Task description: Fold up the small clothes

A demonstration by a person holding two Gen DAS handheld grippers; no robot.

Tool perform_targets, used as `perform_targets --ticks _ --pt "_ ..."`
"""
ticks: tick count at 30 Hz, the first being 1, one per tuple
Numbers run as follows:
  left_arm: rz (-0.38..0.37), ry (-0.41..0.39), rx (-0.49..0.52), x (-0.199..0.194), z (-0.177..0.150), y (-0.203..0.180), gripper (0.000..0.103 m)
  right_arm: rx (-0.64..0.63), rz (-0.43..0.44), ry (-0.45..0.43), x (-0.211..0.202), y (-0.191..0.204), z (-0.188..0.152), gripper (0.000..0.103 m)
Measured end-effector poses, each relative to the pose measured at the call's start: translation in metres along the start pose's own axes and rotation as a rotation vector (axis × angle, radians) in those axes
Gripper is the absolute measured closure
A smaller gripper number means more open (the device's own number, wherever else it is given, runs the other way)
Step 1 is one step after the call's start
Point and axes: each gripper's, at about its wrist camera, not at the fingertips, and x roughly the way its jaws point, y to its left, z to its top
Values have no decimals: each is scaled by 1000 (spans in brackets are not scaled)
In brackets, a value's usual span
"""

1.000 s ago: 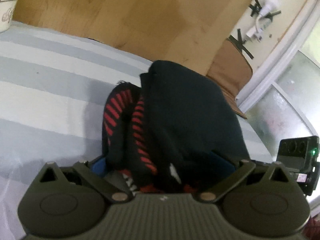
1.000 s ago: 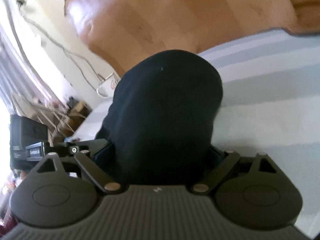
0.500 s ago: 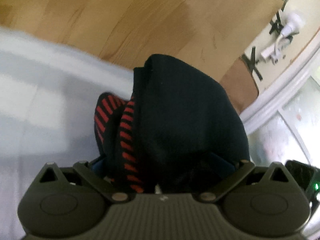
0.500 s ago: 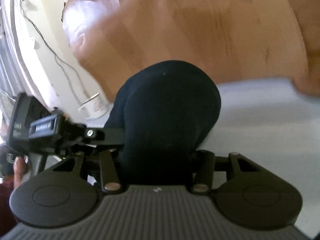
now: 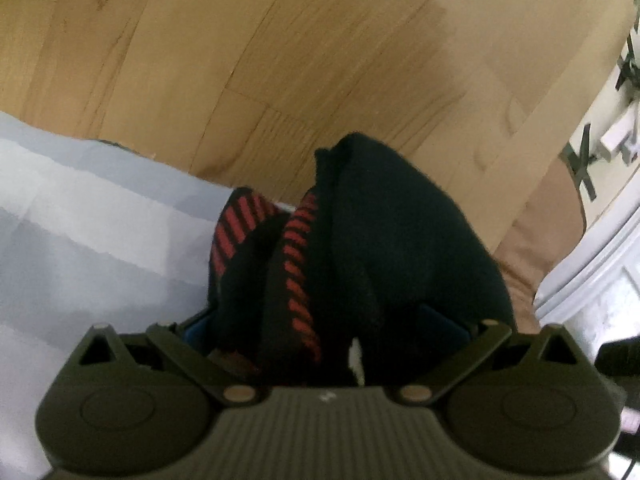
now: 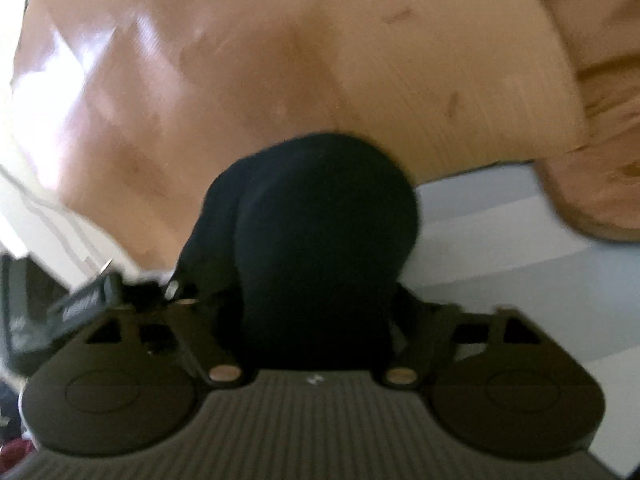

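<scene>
Both hand-held grippers, left [image 5: 320,336] and right [image 6: 316,320], hold the bunched black-and-red garment [image 5: 384,248] off the striped bed [image 5: 80,232], the right's jaws opening, probably to lay it flat for folding.

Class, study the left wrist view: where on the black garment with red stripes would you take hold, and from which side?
Grip the black garment with red stripes at its bunched near edge, coming from the camera's side along the striped sheet. There the layers gather into a thick bundle that jaws can pinch together; the far end is a broad, rounded fold offering no edge.
</scene>
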Motion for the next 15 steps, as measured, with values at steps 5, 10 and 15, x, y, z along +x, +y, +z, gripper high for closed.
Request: perform_targets --ticks 5,10,15 --pt "135 -29 91 -24 -20 -13 0 -6 -37 -40 -12 0 -3 13" --pt "191 -42 109 -59 -46 -14 0 -16 -79 -44 -29 10 -17 13" --pt "350 -70 188 -78 -67 -32 0 -100 -152 -62 -52 32 -40 13"
